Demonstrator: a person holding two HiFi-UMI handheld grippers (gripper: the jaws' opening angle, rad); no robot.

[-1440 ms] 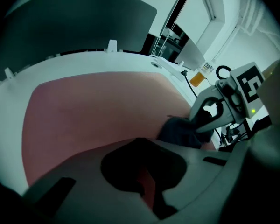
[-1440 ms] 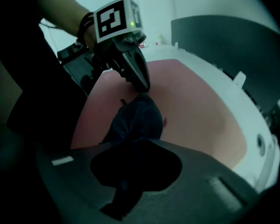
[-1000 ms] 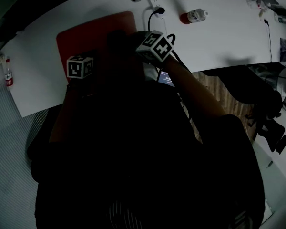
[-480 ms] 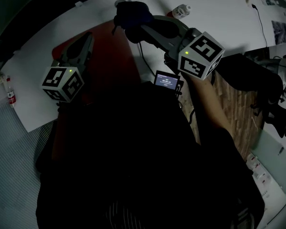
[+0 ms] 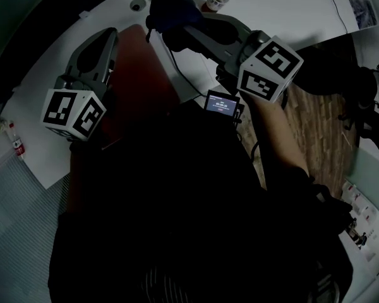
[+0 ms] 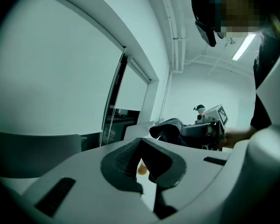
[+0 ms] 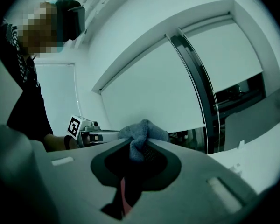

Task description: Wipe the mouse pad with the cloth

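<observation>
Cloth (image 5: 169, 12) — bunched in the clamped jaws of the right hand-held gripper (image 5: 178, 25) — has lifted clear of the red mouse pad (image 5: 139, 68) on the worktop (image 5: 278, 5), as has the empty, nearly closed left hand-held gripper (image 5: 106, 40) — wiping looks paused or finished.

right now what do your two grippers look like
The left gripper and right gripper are pale grey moulded shells with dark ribbed pads. The left cube and right cube are white with black square markers.
</observation>
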